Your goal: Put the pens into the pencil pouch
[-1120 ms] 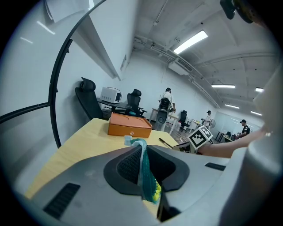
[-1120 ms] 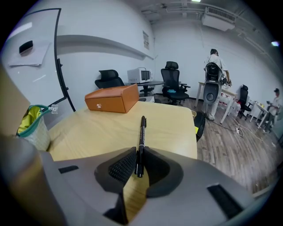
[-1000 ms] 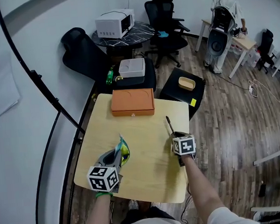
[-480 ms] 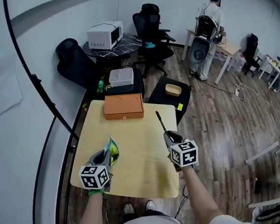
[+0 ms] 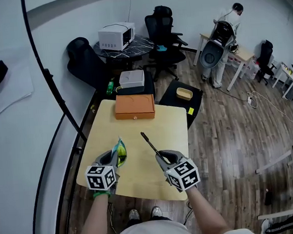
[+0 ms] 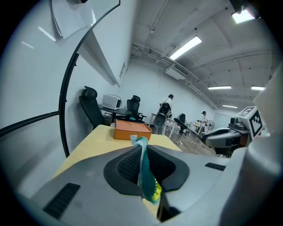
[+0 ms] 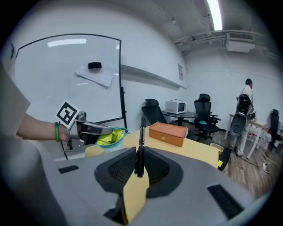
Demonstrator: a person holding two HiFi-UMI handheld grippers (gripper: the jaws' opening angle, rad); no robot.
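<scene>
My left gripper (image 5: 113,159) is shut on the rim of a teal and yellow pencil pouch (image 5: 120,152), held above the near left part of the wooden table (image 5: 169,122). In the left gripper view the pouch edge (image 6: 144,170) is pinched between the pads. To its right, my right gripper (image 5: 162,157) is shut on a black pen (image 5: 151,144) that slants up and to the left. In the right gripper view the pen (image 7: 141,141) stands upright between the pads. There the pouch's open yellow mouth (image 7: 110,137) and the left gripper (image 7: 90,131) show just to its left.
An orange box (image 5: 134,106) lies at the table's far edge. Behind it stand a black side table with a white case (image 5: 132,79), another with a small tray (image 5: 183,93), office chairs (image 5: 161,32) and a microwave (image 5: 116,36). A person (image 5: 232,19) stands far right.
My right gripper has carried the pen left and up from the table's right side toward the pouch, and the pen now leans left. The left gripper and pouch have shifted only slightly.
</scene>
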